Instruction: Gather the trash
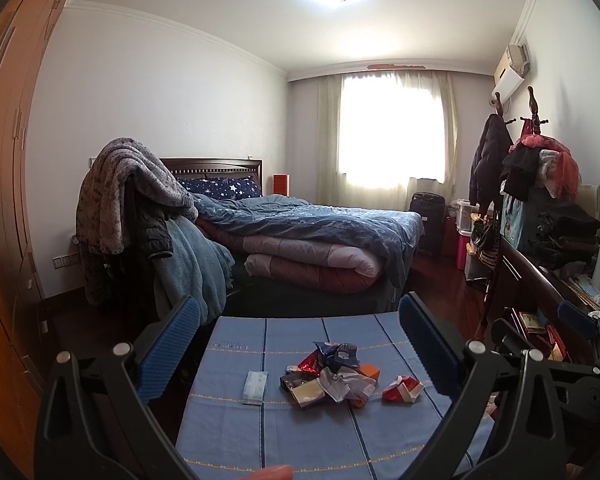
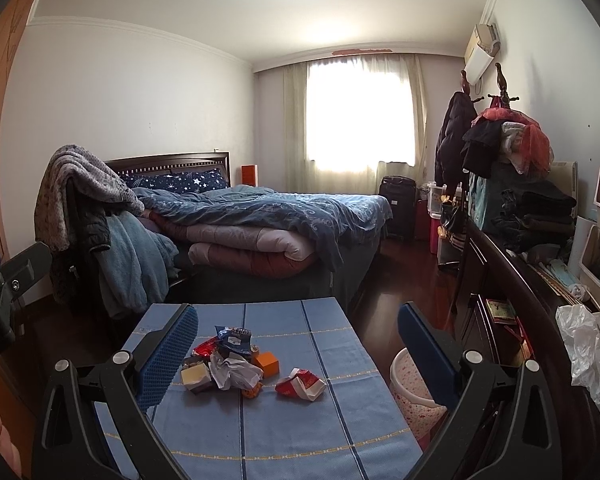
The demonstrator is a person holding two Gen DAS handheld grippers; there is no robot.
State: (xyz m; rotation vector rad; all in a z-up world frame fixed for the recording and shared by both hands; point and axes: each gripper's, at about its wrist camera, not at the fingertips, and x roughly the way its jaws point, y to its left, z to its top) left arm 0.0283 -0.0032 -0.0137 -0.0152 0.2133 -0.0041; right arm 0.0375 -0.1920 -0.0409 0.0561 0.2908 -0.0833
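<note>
Beside table (image 2: 260,432) right edge, bin (image 2: 410,380); both tools spread, empty

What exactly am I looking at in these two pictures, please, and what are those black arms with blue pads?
No robot here: a person holds a handheld claw in each hand, and a wide-angle camera on each looks forward along its fingers. One picture comes from the left claw, the other from the right claw. The blue pads are their gripping faces. Both claws are open and hold nothing. Ahead is a table under a blue cloth with a heap of trash: crumpled wrappers, small boxes, and a red wrapper lying apart. A small packet lies beside them. A pale bin stands on the floor to the table's right.
</note>
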